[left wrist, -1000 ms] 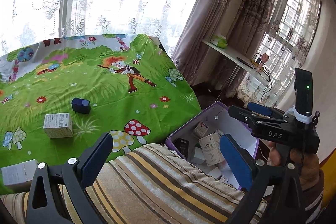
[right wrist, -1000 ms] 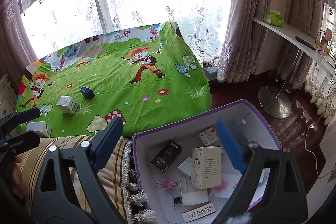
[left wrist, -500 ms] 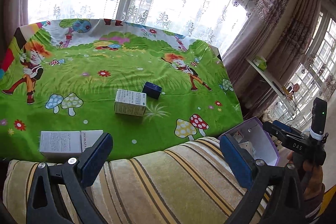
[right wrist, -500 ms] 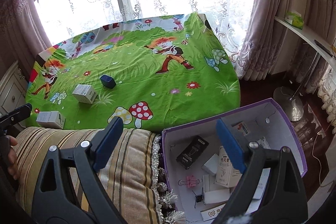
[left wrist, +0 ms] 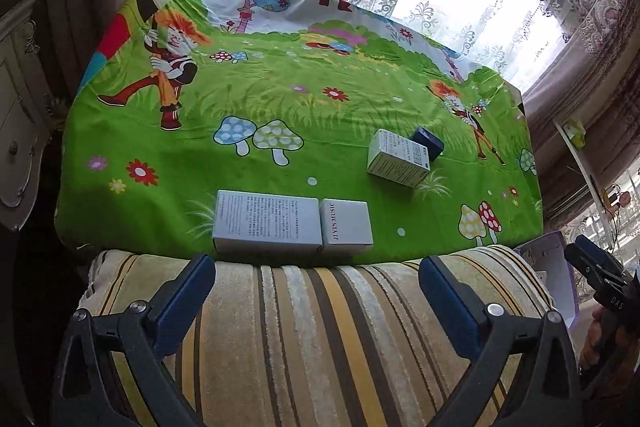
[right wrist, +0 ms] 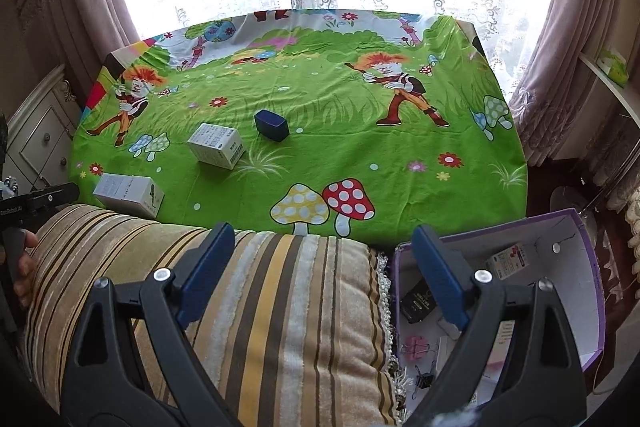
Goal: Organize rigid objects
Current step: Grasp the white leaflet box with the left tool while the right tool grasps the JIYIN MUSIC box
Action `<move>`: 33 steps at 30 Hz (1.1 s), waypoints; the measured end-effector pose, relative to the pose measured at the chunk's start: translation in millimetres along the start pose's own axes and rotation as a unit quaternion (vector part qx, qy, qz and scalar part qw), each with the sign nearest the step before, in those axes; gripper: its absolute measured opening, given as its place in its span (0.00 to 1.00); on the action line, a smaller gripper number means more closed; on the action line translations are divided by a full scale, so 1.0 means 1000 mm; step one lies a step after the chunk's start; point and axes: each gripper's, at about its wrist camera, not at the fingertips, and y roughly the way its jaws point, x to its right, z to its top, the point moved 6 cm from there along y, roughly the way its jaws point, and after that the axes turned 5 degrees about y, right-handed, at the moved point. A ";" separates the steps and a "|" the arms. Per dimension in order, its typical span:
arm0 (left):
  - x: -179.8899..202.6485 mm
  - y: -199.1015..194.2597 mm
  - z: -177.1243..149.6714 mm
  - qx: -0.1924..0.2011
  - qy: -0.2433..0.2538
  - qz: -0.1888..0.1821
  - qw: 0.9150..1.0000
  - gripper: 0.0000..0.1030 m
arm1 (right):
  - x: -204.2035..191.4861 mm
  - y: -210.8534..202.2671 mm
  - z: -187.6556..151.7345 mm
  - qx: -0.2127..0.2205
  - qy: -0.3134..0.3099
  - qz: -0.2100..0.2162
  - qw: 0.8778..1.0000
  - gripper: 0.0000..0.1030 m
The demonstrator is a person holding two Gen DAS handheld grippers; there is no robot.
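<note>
At the lower left of the left wrist view, the silver box (left wrist: 267, 222) touches a smaller box (left wrist: 346, 225). The left gripper (left wrist: 316, 291) and right gripper (right wrist: 322, 267) are spread, empty. Pinching one box could shove its neighbour; the purple bin (right wrist: 576, 267) sits lower right.

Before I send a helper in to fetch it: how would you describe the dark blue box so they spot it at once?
Look at the green cartoon cloth under the window. Near its middle lie a few boxes: the dark blue box sits farthest from the striped cushion, just beyond the white box. It is the smallest and the only dark one; the others are white or grey.
</note>
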 end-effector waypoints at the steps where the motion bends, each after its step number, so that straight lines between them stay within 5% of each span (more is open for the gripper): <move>1: -0.006 0.003 -0.001 -0.007 -0.006 0.004 1.000 1.00 | -0.003 0.002 0.000 -0.003 -0.004 0.001 1.000 0.89; 11: -0.027 0.038 -0.001 -0.071 -0.003 0.040 0.997 1.00 | -0.021 0.024 -0.007 -0.033 -0.026 0.007 0.999 0.89; 33: -0.036 0.083 0.014 -0.109 -0.007 0.048 0.993 1.00 | -0.028 0.060 -0.010 -0.085 -0.013 0.036 0.996 0.89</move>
